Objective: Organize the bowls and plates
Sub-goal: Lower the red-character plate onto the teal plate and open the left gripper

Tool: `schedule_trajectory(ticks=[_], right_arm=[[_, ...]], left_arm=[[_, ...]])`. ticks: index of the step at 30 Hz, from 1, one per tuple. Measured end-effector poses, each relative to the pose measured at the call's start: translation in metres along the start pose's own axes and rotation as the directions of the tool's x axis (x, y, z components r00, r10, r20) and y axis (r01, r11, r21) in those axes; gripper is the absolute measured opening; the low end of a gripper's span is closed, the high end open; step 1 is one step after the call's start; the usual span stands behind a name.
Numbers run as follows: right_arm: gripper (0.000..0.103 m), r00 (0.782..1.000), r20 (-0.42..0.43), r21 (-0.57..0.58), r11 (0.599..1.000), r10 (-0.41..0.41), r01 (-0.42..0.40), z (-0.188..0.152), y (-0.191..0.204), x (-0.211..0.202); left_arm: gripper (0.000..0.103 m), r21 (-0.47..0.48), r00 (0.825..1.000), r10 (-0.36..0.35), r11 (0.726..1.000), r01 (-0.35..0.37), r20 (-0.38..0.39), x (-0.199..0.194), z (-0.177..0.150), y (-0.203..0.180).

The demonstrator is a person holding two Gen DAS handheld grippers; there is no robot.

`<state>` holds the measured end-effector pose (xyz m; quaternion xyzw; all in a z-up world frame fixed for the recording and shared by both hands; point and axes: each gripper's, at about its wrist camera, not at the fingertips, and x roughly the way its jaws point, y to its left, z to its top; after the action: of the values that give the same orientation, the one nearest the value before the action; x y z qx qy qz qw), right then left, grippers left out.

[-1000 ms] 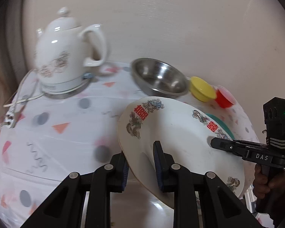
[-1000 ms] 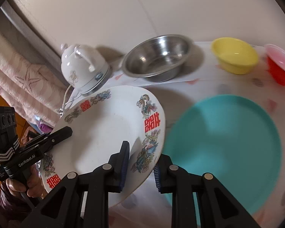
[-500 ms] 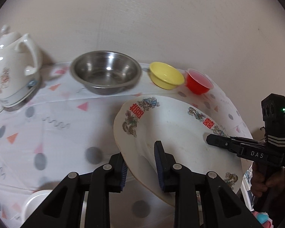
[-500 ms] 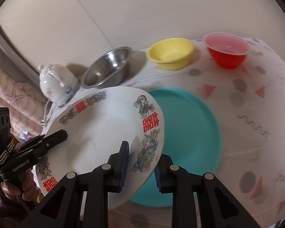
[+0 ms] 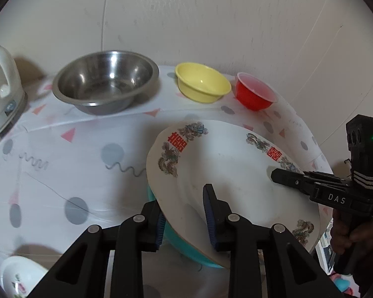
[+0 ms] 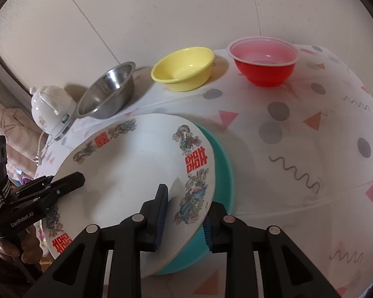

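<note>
A large white plate (image 5: 236,173) (image 6: 131,173) with red characters and dragon prints is held tilted by both grippers. My left gripper (image 5: 184,218) is shut on its near-left rim, one pad above and one below. My right gripper (image 6: 184,213) is shut on the opposite rim, and its tip (image 5: 278,173) shows in the left wrist view. The left gripper's fingers (image 6: 69,181) appear at the left of the right wrist view. A teal plate (image 6: 223,164) (image 5: 184,245) lies on the table directly under the white plate, mostly covered by it. Whether the two plates touch I cannot tell.
Along the wall stand a steel bowl (image 5: 107,84), a yellow bowl (image 5: 201,84) and a red bowl (image 5: 256,94). A white kettle (image 5: 0,94) sits far left. A small floral white bowl (image 5: 20,278) is at the near left. The patterned tablecloth (image 6: 298,136) drops off at the right.
Both grippers have carried the white plate sideways, away from the kettle, to above the teal plate, and a little lower. The kettle has slid to the left edge of view.
</note>
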<state>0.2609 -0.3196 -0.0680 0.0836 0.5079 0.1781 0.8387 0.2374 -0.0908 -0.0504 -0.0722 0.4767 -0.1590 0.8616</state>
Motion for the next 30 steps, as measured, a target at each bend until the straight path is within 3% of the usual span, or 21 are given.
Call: schedule_trajectory(ticks=[14, 30], right_arm=[[0.029, 0.999, -0.033, -0.082, 0.996, -0.024, 0.021, -0.005, -0.007, 0.009], [0.031, 0.996, -0.090, -0.049, 0.999, -0.019, 0.015, 0.000, -0.009, 0.011]], left_arm=[[0.029, -0.027, 0.998, 0.029, 0.999, -0.031, -0.060, 0.018, -0.015, -0.002], [0.030, -0.021, 0.996, 0.053, 0.998, -0.055, -0.070, 0.017, -0.015, -0.003]])
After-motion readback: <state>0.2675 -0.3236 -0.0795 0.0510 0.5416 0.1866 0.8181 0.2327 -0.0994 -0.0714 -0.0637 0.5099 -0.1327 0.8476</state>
